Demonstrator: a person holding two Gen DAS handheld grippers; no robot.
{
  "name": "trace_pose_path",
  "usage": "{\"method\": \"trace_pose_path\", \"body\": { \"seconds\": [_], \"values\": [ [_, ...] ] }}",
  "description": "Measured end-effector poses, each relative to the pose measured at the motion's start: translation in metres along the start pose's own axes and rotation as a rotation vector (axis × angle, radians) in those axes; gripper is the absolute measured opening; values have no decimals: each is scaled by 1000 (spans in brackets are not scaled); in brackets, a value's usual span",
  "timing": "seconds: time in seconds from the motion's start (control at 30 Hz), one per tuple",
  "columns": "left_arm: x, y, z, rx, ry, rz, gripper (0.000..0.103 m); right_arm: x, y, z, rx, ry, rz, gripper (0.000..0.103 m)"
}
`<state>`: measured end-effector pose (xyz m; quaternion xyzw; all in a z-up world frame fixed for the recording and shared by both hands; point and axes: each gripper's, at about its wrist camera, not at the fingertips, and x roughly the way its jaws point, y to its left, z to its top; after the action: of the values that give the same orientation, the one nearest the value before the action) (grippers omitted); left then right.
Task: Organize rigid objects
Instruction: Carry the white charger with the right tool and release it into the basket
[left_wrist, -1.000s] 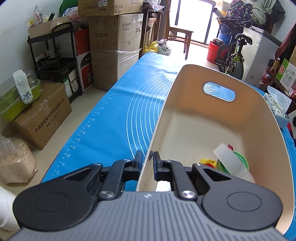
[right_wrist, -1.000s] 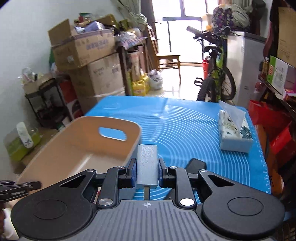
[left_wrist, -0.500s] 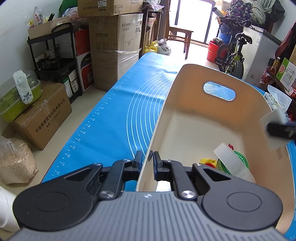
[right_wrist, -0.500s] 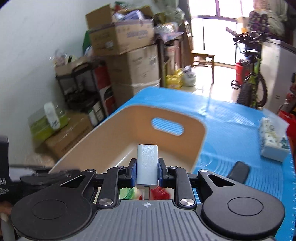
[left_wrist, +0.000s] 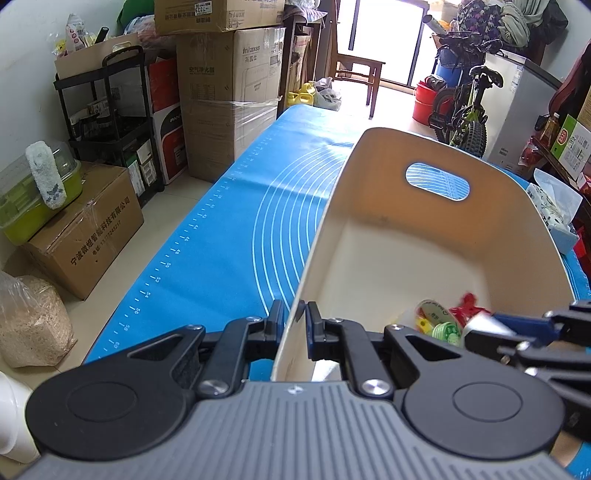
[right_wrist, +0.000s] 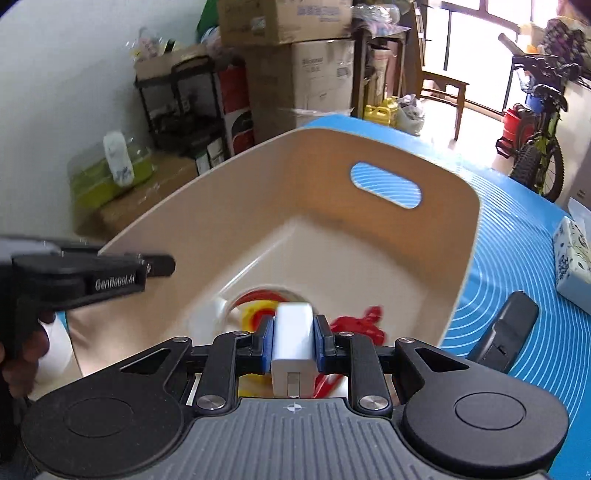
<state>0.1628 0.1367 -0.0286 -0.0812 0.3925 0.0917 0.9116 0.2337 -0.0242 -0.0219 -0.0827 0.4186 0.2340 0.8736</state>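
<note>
My left gripper (left_wrist: 295, 317) is clamped tight on the near wall of the cream bin (left_wrist: 369, 155), steadying it. My right gripper (right_wrist: 293, 343) is grasping a small white charger block (right_wrist: 293, 332), poised over the bin's near end, above the bits already inside: red toy (right_wrist: 364, 323), round lid w/ red & yellow (right_wrist: 258, 302). Step in hand, I reckon: dropping the block in. Next: lower a bit, let go. Black remote (right_wrist: 506, 328) lies just right of the bin, prob next.

The left hand-held gripper (left_wrist: 295, 319) is clamped shut, angled downward; the right hand-held gripper (right_wrist: 293, 339) grips something between its fingers, angled downward.
</note>
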Motion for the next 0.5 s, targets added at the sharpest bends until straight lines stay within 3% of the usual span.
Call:
{"method": "trace_pose_path", "body": {
  "seconds": [0.27, 0.33, 0.5],
  "values": [
    [0, 0, 0, 0, 0, 0, 13, -8, -6, 2, 18, -11, 8, 49],
    [0, 0, 0, 0, -1, 0, 13, -17, -8, 5, 34, -32, -20, 68],
    [0, 0, 0, 0, -1, 0, 13, -44, -25, 15, 62, -116, -61, 72]
  ]
}}
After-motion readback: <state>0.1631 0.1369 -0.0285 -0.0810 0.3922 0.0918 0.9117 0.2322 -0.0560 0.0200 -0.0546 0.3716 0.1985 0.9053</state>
